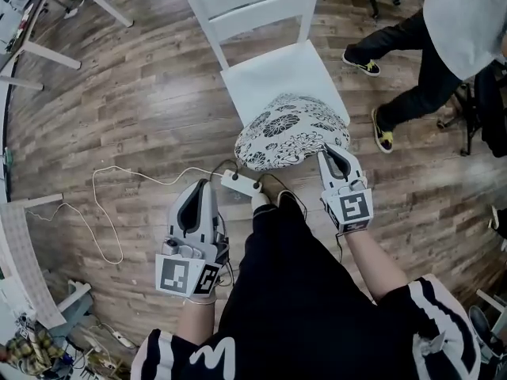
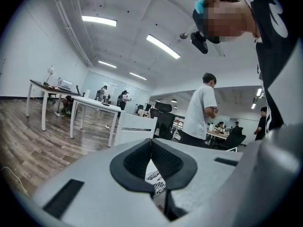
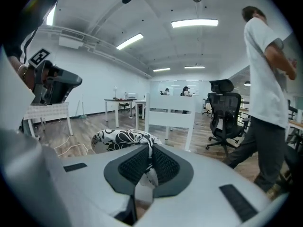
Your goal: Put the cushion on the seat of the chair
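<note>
1. Right tongs (image 1: 329, 155) are pinching the near right edge of the cushion (image 1: 289, 129), just off the front right corner of the chair (image 1: 269, 74). In the right gripper view their pads (image 3: 135, 164) are pressing together on a fold of the patterned fabric.
2. Left tongs (image 1: 203, 185) are hanging off the chair's front left corner, apart from the cushion. Their tips are meeting and gripping nothing. In the left gripper view a scrap of black-and-white pattern is showing through the slot below the tips.
3. Wooden floor (image 1: 135, 93) is spreading out on every side of the chair.
4. The wearer's black-clad legs (image 1: 293, 283) are filling the space in front of the chair, between the two tongs.
5. The white chair is standing with its slatted back farthest from the wearer. The rear part of its seat (image 1: 277, 68) is showing bare behind the cushion.
6. A bystander (image 1: 463, 18) in a grey top and dark trousers is standing off the chair's right side, as the head view shows it.
7. The cushion, white with a black flower pattern, is covering the front part of the seat and overhanging the front edge toward the wearer. I cannot tell whether it is resting on the seat or hanging just above it.
8. A white power strip (image 1: 239, 184) is lying on the floor in front of the chair, near the left tongs.
9. A thin white cable (image 1: 103, 176) is trailing across the floor toward the chair's left.
</note>
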### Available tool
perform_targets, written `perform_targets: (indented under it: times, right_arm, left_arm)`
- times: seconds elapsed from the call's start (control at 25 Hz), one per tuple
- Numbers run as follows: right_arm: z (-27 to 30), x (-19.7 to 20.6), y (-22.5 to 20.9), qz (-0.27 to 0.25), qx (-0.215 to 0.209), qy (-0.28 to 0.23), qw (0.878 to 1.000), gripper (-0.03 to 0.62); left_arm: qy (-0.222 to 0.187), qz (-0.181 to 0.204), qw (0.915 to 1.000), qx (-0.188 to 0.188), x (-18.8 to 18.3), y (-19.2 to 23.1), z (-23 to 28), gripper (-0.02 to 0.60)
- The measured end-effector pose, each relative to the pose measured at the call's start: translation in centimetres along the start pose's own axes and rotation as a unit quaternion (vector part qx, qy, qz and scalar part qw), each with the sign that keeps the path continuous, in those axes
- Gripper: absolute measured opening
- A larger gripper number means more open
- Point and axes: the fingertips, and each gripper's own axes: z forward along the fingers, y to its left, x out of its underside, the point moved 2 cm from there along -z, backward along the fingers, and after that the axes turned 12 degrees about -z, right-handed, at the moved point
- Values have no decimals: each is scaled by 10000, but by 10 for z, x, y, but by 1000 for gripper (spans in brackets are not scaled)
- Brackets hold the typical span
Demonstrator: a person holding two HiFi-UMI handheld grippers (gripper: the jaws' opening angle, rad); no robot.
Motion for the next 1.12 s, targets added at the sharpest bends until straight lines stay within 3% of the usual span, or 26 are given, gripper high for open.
perform_targets:
  times: [0.48, 1.12]
  right_arm:
    - [32, 53, -3, -211, -187, 488, 9984, 31]
    - [74, 112, 0, -256, -465, 825, 9952, 31]
  left_arm:
    - [98, -155, 9997, -163, 22, 16, 8, 6]
    - [369, 73, 9984, -412, 58, 35, 12, 6]
